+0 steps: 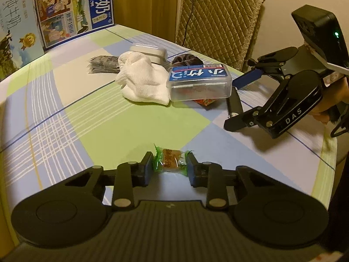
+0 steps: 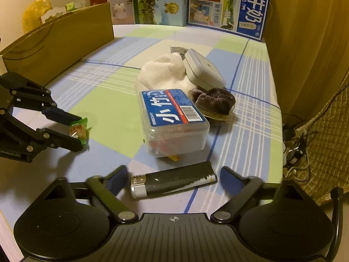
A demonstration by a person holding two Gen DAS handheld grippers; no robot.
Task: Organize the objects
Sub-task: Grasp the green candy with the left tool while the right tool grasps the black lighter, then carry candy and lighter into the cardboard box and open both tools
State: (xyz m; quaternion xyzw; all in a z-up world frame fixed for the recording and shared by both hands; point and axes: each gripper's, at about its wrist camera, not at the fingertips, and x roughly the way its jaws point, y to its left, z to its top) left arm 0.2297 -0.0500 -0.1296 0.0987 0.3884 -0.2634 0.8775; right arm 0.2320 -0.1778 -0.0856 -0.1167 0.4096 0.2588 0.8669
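A small candy in a green wrapper [image 1: 171, 160] lies low over the checked tablecloth [image 1: 87, 118]. My left gripper [image 1: 169, 168] is shut on the candy, one pad against each twisted end. The right wrist view shows the same candy [image 2: 79, 128] between the left gripper's fingertips [image 2: 76, 130]. A black and silver lighter [image 2: 172, 182] lies flat on the cloth, crosswise between the wide-apart fingers of my right gripper [image 2: 174, 180], which is open and not touching it. From the left wrist view, the right gripper [image 1: 231, 104] straddles the lighter [image 1: 234, 102], held by a hand.
Mid-table cluster: a clear plastic box with a blue label [image 2: 172, 120], a white cloth [image 2: 165, 72], a white case [image 2: 202, 69], a brown scrunchie [image 2: 214, 101] and dark sachets [image 1: 102, 64]. Milk cartons [image 2: 229, 6] line the back. A cardboard box [image 2: 59, 41] stands left, a padded chair [image 1: 218, 21] beyond the table edge.
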